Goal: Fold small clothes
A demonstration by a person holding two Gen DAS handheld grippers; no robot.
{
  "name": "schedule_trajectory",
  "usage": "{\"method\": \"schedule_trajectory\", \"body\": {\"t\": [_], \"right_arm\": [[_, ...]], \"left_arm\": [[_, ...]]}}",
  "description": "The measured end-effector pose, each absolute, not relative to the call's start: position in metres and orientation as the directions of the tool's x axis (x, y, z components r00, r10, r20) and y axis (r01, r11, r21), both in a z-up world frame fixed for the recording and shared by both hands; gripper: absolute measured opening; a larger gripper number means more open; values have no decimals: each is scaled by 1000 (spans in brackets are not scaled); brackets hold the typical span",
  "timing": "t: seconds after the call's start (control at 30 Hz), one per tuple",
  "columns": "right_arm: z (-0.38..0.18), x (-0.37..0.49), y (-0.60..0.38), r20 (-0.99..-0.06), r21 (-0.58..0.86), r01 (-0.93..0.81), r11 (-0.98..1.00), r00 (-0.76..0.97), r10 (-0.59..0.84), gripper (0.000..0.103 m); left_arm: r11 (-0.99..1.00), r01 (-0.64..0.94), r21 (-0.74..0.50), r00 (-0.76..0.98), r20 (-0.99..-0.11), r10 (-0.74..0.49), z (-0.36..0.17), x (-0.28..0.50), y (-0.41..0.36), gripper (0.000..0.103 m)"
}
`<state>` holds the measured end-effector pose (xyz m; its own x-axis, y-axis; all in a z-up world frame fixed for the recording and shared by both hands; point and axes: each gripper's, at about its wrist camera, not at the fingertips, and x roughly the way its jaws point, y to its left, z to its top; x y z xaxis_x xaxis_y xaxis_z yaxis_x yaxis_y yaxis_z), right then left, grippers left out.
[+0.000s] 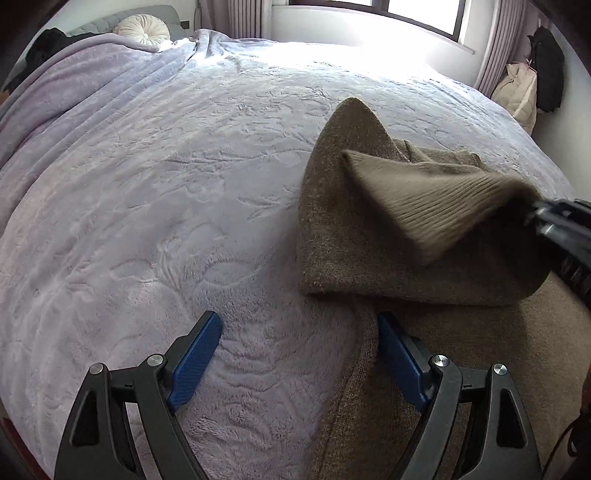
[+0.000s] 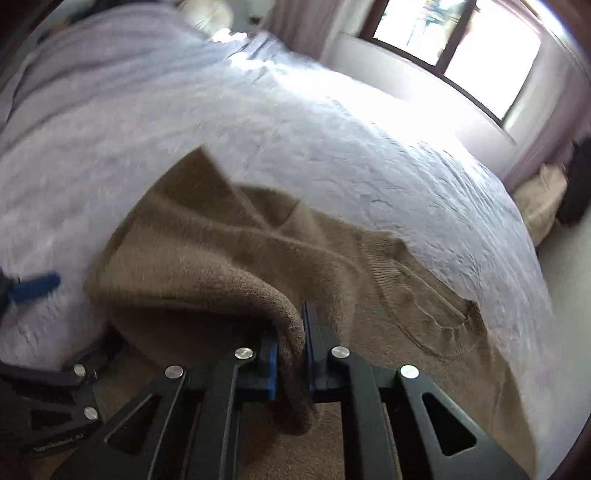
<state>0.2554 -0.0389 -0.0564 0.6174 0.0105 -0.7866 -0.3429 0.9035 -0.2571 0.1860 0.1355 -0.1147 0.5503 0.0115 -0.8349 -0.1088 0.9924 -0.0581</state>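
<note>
A brown knit sweater (image 1: 354, 221) lies on the lilac bed cover (image 1: 166, 184), at the right of the left wrist view. My left gripper (image 1: 299, 336) is open and empty, low over the cover; its right finger rests at the sweater's left edge. My right gripper (image 2: 291, 354) is shut on a sweater sleeve (image 2: 236, 280) and holds it lifted over the body of the sweater (image 2: 388, 295). In the left wrist view the ribbed cuff (image 1: 436, 206) stretches up to the right gripper (image 1: 554, 225) at the right edge.
A round cream cushion (image 1: 142, 27) and a dark garment (image 1: 48, 48) sit at the head of the bed. A window (image 2: 454, 44) and curtains are beyond the far side. A beige bag (image 1: 519, 92) and black clothing (image 1: 548, 74) stand past the bed's right edge.
</note>
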Motion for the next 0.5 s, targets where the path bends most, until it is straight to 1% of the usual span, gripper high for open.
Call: {"method": "schedule_trajectory", "body": {"t": [0.07,0.1,0.17,0.27,0.33,0.37,0.4,0.47,0.5], "right_arm": [[-33,255,-83,-746,-79,-201,976,662,75,11],[-23,250,-116,-720,37,-115,993,686,106,11],[-23,244,-169,-715,190,22,982,689,123,11],[-53,233,-243,-745,386,206,899,645,172,11],[-81,224,-277,-744,520,273,809,610,272,15],[-91,219,-289,-732,570,296,767,606,310,15],[-96,213,-297,-702,619,291,729,622,347,17],[-95,208,-304,-667,657,276,701,647,370,27],[-91,208,-304,-659,660,266,703,654,371,37]], "left_arm": [[992,-109,-59,550,-835,10,-115,186,136,86],[992,-108,-58,549,-835,12,-115,186,135,86],[993,-109,-47,549,-836,21,-116,186,134,86],[993,-112,-31,547,-836,36,-117,186,130,87],[993,-114,-18,546,-836,47,-118,187,127,88],[993,-114,-15,545,-837,50,-118,187,126,88],[993,-114,-16,545,-837,49,-117,187,126,88],[993,-117,-23,551,-833,46,-112,185,128,88],[993,-119,-25,557,-829,46,-108,184,129,88]]}}
